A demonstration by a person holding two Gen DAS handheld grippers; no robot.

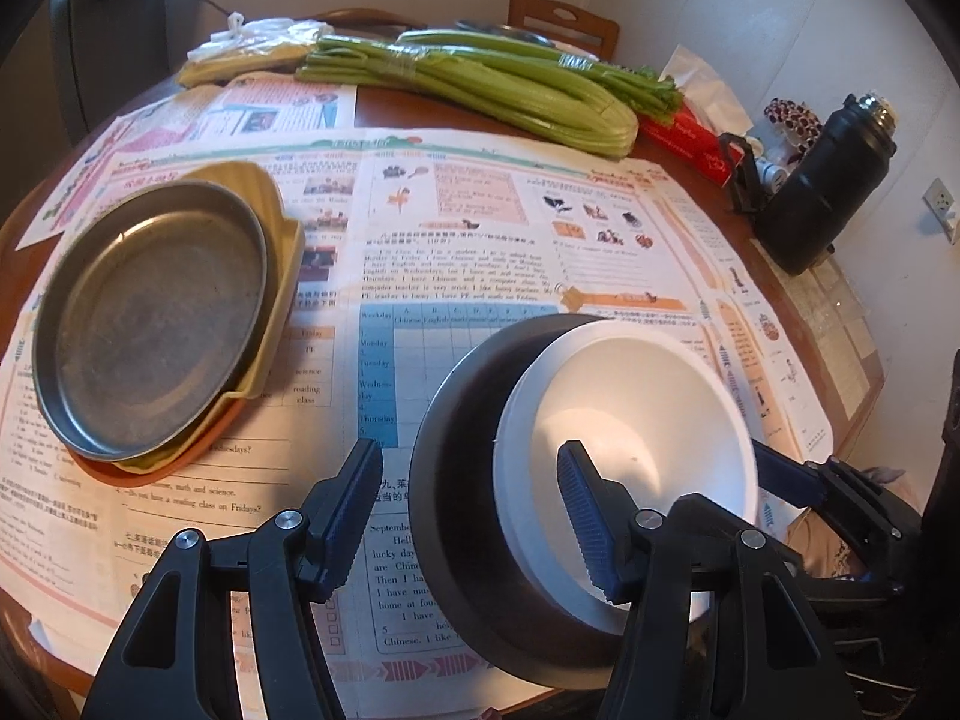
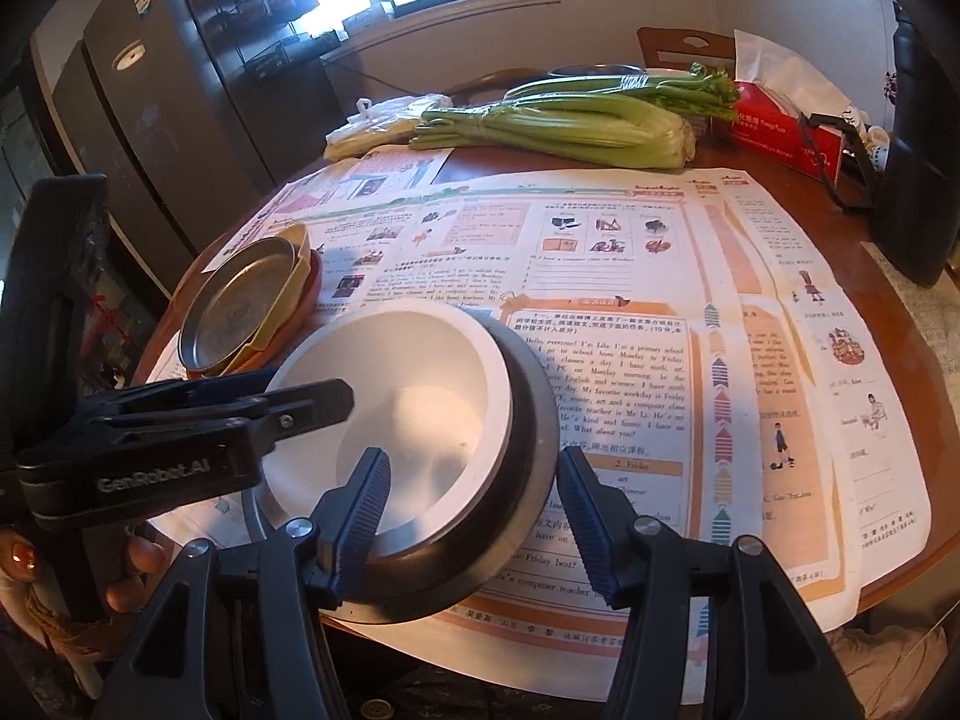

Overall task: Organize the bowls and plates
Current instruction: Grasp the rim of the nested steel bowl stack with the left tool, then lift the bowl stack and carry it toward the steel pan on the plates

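A white bowl [image 1: 636, 408] nests inside a dark bowl [image 1: 456, 480], down on the newspaper near the table's front. My left gripper [image 1: 468, 450] straddles their left rim, one finger inside the white bowl and the other outside with print showing in the gap, so it is open. My right gripper [image 2: 473, 456] straddles the opposite rim of the white bowl [image 2: 408, 384] and dark bowl [image 2: 534, 420]; its pads stand just off the walls, open. To the left, a metal plate [image 1: 150, 324] lies on a yellow plate [image 1: 282, 276] and an orange one [image 1: 120, 477].
Celery [image 1: 480, 84], a plastic bag [image 1: 258, 39], a red tissue box [image 1: 684, 132] and a black flask [image 1: 822, 180] line the far side of the round table [image 1: 774, 294]. A chair [image 1: 564, 18] stands behind. A dark fridge [image 2: 150, 120] is at left.
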